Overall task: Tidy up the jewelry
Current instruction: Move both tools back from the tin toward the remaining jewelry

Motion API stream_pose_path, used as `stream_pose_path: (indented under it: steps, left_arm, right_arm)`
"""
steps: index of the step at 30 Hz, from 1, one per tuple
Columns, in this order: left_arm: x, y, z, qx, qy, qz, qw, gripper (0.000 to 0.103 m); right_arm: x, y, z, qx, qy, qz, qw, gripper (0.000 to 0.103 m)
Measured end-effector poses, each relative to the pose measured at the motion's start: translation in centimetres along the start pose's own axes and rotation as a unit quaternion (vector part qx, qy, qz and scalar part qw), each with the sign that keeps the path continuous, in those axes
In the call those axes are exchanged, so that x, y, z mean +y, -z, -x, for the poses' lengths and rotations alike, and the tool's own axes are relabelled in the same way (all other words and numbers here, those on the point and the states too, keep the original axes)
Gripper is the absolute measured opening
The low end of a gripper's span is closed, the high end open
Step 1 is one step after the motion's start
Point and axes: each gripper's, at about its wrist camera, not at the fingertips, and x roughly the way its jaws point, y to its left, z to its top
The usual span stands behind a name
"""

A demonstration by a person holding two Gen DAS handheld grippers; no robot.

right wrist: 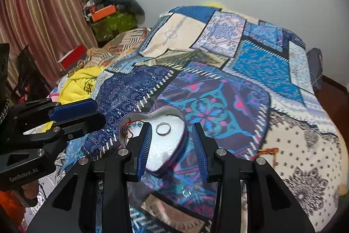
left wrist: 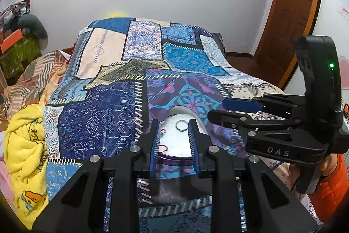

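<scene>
Silver ring (right wrist: 163, 129) loose in heart tin (right wrist: 174, 139); my left gripper (left wrist: 174, 141) and right gripper (right wrist: 172, 145) both gape empty; careless nudge could tip tin on soft quilt (right wrist: 218, 106).

Heart-shaped tin (right wrist: 168, 145) lay on the patchwork bedspread (right wrist: 240, 71), silver inside, purple rim. Silver ring (right wrist: 163, 128) sat flat in it, red cord with blue beads (right wrist: 130, 125) at its left lobe. Right gripper (right wrist: 174, 146) hovered over the tin, jaws apart, nothing between them. Left gripper (right wrist: 91, 111) at left, near the tin, jaws nearly together. Orange thread (right wrist: 269, 151) lay on the bedspread to the right.
</scene>
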Motion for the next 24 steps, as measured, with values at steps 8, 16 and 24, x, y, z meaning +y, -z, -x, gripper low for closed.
stream_pose_path:
  steps: [8,16,24]
  left_arm:
    - [-3.3,-0.2,0.9,-0.004,0.003,-0.019,0.9998,0.025]
    - [-6.4,0.5,-0.4,0.019,0.023,-0.024,0.9993,0.027]
    - [-8.7,2.5,-3.7,0.074,0.046,-0.031,0.9958,0.028]
  right_arm:
    - [-1.9,1.0,3.8,-0.024,0.022,-0.021,0.999,0.035]
    - [-4.9,2.8,6.4,-0.029,0.051,-0.044,0.997,0.035]
    - [-8.3,5.0,7.0,-0.008,0.073,-0.069,0.995,0.035]
